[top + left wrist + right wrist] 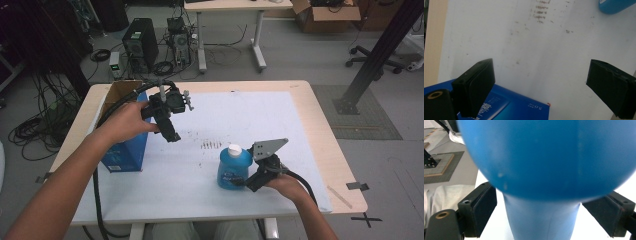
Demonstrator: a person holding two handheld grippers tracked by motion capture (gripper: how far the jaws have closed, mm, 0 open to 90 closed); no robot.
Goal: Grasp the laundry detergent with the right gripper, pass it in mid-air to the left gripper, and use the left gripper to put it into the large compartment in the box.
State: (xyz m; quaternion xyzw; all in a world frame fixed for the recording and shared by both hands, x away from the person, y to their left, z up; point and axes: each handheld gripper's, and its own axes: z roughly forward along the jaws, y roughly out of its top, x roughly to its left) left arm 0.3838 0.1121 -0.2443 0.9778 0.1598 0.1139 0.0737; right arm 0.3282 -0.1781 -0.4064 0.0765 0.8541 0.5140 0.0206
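Around the blue bottle (233,169), the right claw (248,181) stands spread, pads not yet pressing, lined up to grip. Left of the bottle, the left claw (171,131) hangs open, clear of it.

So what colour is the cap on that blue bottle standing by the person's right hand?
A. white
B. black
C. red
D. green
A: in the high view the blue bottle stands upright on the white table sheet with a white cap on top, just beside the right gripper.
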